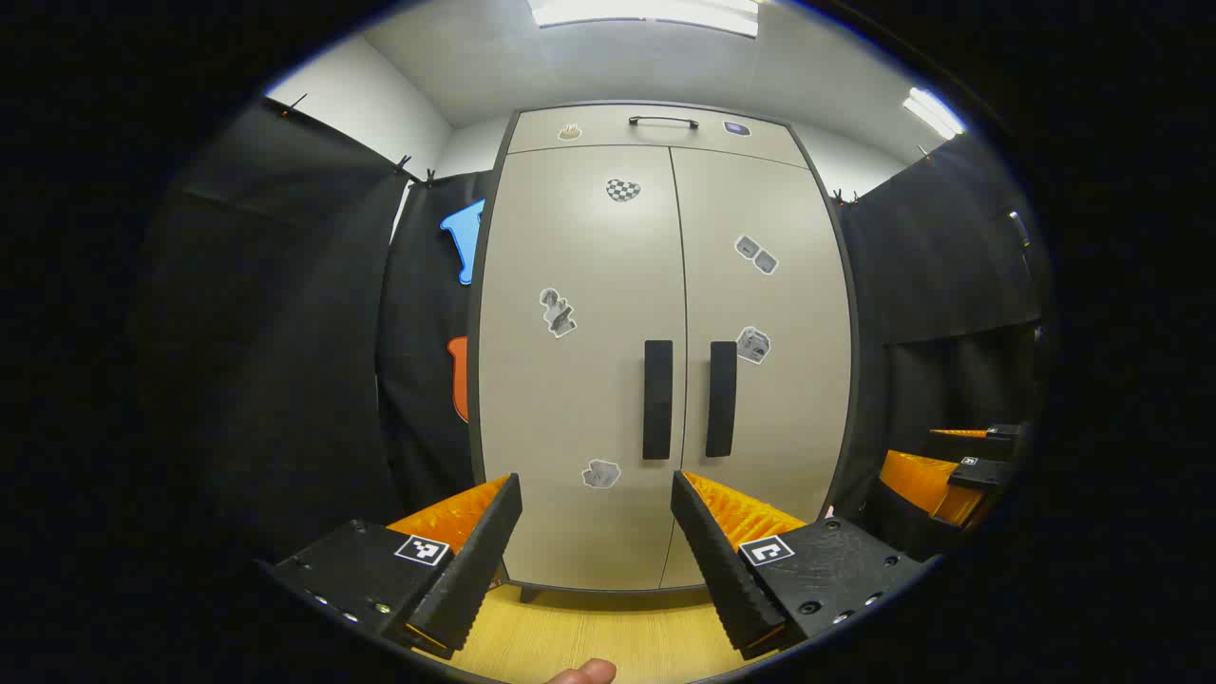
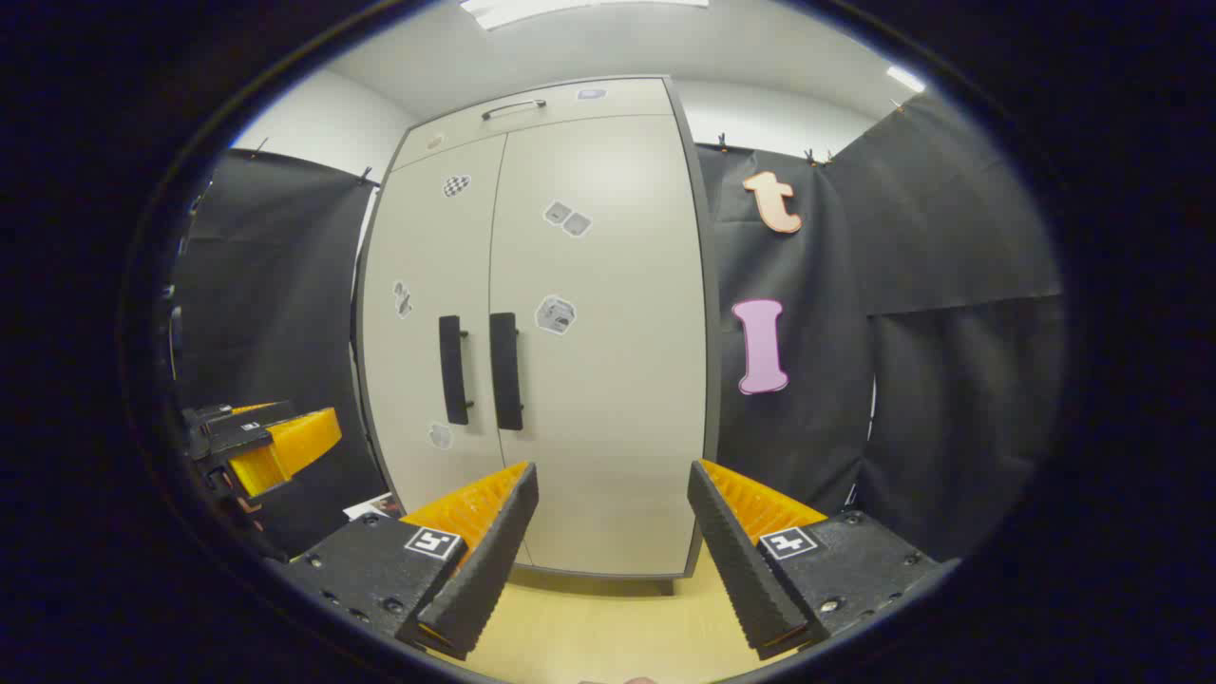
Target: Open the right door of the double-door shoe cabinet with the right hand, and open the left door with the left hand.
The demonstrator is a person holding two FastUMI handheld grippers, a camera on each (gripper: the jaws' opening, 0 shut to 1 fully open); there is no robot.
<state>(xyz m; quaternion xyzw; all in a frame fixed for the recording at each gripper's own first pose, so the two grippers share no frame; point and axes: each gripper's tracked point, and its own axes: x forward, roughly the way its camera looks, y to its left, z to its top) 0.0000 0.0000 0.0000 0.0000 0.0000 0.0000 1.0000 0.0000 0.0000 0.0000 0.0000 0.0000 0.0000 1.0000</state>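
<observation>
A beige double-door shoe cabinet (image 1: 589,380) stands ahead with both doors closed. Two black vertical handles sit side by side at the middle seam: the left door handle (image 1: 657,399) and the right door handle (image 1: 721,399). My left gripper (image 1: 597,486) is open, held back from the doors and aimed just below the left handle. In the right gripper view the cabinet (image 2: 608,380) sits left of centre, with the left door handle (image 2: 454,369) and the right door handle (image 2: 505,370). My right gripper (image 2: 613,473) is open, some distance away, pointing at the right door's lower part.
A top drawer with a metal handle (image 1: 663,121) sits above the doors. Black cloth walls flank the cabinet on both sides. Light wooden floor (image 1: 608,632) lies in front. The other gripper shows at the far right (image 1: 950,470) and far left (image 2: 256,442).
</observation>
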